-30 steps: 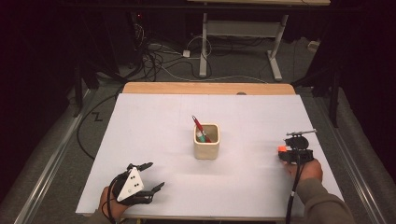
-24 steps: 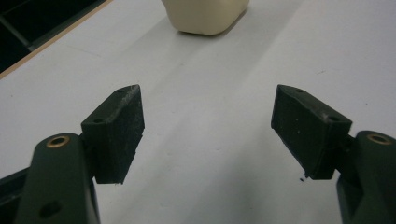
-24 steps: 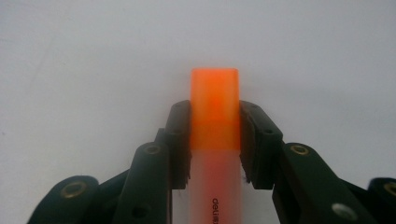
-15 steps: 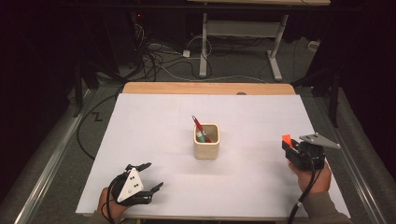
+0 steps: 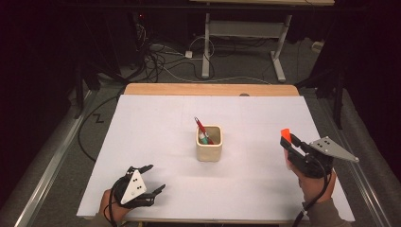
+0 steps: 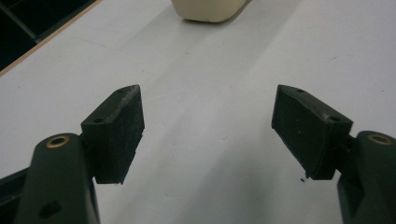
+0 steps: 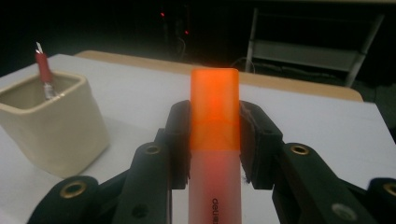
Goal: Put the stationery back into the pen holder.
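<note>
At the near left edge of the white table (image 5: pixel 156 137), the left gripper (image 5: pixel 147 180) rests low with its jaws spread wide and nothing between them. Near the right edge, the right gripper (image 5: pixel 289 150) is clamped on an orange highlighter (image 7: pixel 215 135), its bright cap pointing up and away. Small dark lettering runs along the pale barrel and is cut off by the bottom of the right gripper view, so it cannot be read with certainty. Farther in, at mid-table, stands a cream pen cup (image 5: pixel 209 143) holding a red pen (image 5: pixel 201 126); something green beside the pen is too small to identify.
</note>
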A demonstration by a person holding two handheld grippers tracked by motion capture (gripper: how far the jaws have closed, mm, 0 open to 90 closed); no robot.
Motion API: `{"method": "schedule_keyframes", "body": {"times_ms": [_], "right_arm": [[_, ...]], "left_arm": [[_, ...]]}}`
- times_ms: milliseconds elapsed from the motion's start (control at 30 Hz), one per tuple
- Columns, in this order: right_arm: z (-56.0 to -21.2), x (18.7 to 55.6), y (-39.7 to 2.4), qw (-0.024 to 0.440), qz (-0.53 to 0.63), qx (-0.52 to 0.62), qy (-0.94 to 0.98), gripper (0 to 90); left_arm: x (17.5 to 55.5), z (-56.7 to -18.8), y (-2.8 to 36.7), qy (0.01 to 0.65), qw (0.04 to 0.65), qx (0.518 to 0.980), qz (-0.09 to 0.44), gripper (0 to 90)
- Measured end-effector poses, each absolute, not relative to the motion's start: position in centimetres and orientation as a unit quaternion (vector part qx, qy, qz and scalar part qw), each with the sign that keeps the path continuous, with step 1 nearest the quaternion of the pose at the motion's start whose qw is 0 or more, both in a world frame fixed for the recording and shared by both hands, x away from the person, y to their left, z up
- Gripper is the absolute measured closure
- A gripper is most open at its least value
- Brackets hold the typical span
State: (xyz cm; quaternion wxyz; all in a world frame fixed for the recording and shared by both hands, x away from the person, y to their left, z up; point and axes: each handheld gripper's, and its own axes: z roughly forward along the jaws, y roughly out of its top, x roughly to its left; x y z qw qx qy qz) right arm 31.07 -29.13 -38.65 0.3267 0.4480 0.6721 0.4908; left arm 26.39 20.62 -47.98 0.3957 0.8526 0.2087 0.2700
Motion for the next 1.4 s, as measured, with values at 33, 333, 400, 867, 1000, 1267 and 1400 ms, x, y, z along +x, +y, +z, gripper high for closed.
{"method": "schedule_keyframes", "body": {"times_ms": [33,333,400,867,1000,1267,1400], "right_arm": [[-38.5,31.1,-29.1,0.321,0.499,0.445,0.67,67.3],[-37.6,31.8,-28.8,0.32,0.537,0.416,0.661,67.3],[-37.4,32.1,-28.6,0.318,0.542,0.409,0.661,67.3],[-36.4,34.3,-25.4,0.284,0.582,0.364,0.67,67.3],[-36.3,35.0,-23.8,0.275,0.588,0.345,0.678,67.3],[-35.9,36.2,-20.9,0.264,0.595,0.317,0.69,67.3],[-36.0,36.7,-19.7,0.255,0.598,0.311,0.693,67.3]], "left_arm": [[26.4,-48.0,20.6,0.209,0.394,0.853,0.27,24.7],[26.4,-48.1,20.6,0.213,0.39,0.854,0.269,24.8],[26.3,-48.1,20.6,0.212,0.389,0.855,0.27,24.8],[26.5,-48.1,21.1,0.222,0.393,0.851,0.269,24.8],[26.5,-48.1,21.3,0.227,0.394,0.85,0.266,24.7],[26.5,-48.2,21.1,0.228,0.393,0.851,0.264,24.6],[26.6,-48.3,21.1,0.224,0.388,0.854,0.263,24.6]]}}
